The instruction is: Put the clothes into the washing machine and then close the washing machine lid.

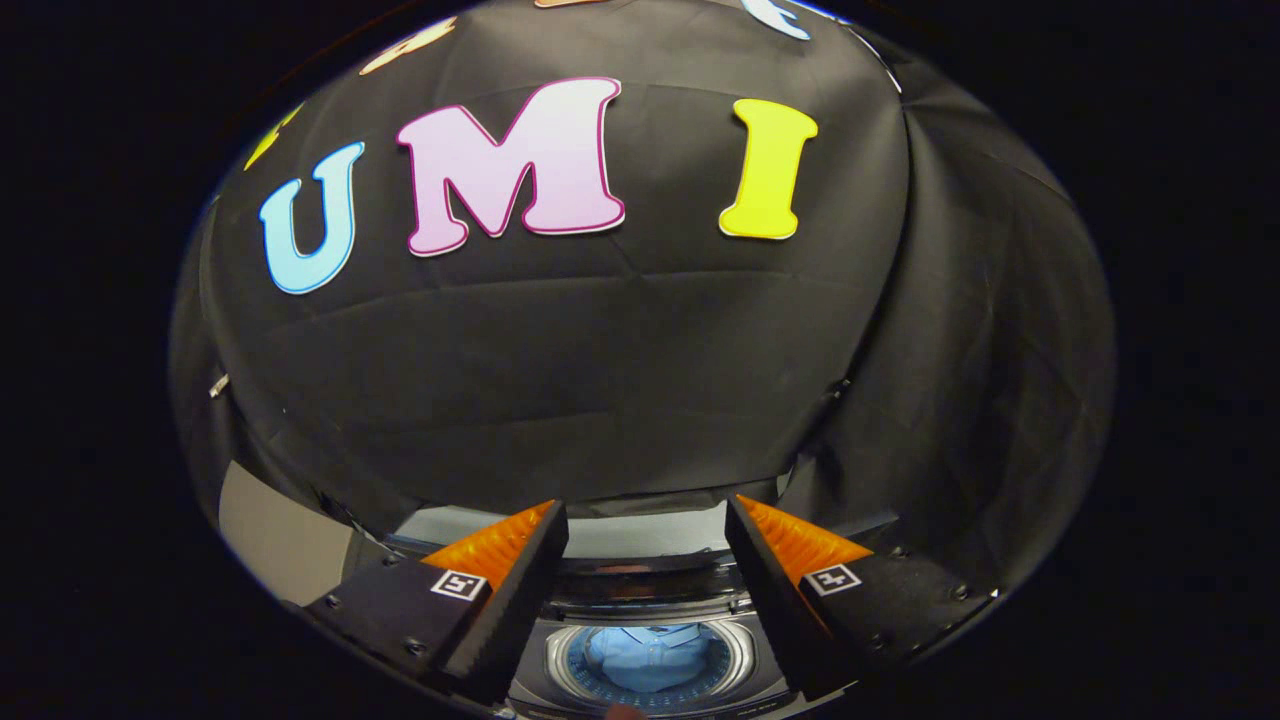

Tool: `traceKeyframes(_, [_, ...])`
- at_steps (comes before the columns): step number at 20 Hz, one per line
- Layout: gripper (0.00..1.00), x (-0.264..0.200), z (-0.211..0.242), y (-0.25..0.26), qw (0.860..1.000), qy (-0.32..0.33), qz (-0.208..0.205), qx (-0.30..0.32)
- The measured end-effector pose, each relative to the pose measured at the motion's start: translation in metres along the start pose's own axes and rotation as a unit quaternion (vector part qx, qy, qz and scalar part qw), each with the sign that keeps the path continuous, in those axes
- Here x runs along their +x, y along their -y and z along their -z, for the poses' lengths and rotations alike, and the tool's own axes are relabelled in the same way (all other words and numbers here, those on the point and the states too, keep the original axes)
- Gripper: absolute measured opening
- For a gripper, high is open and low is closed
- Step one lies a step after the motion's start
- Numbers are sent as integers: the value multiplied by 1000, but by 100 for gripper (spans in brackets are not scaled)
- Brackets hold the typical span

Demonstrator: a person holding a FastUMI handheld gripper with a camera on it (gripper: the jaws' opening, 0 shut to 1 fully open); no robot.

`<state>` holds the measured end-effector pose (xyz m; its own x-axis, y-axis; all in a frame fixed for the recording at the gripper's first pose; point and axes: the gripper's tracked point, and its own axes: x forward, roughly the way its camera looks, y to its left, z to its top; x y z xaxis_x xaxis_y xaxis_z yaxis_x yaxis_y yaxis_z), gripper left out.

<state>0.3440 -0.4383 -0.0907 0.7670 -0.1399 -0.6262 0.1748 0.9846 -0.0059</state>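
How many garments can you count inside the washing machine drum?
1: a light blue garment lies in the washing machine drum, seen below and between the open fingers of the hand-held gripper. Others may be hidden underneath it.

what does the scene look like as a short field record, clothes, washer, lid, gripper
clothes: blue garment lying inside the drum
washing machine: top-loader below the fingers, drum opening in sight
lid: appears open; lid itself not clearly seen
gripper: open, fingers apart, holding nothing, above the machine
backdrop: black cloth wall beyond the fingers
task state: garment in, lid apparently not yet closed
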Motion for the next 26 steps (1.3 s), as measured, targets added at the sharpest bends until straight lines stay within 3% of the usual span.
traceKeyframes(4, [99, 16, 22, 4, 999, -31, 15, -15])
traceKeyframes(26, [100, 6, 28, 4, 1000, 16, 8, -9])
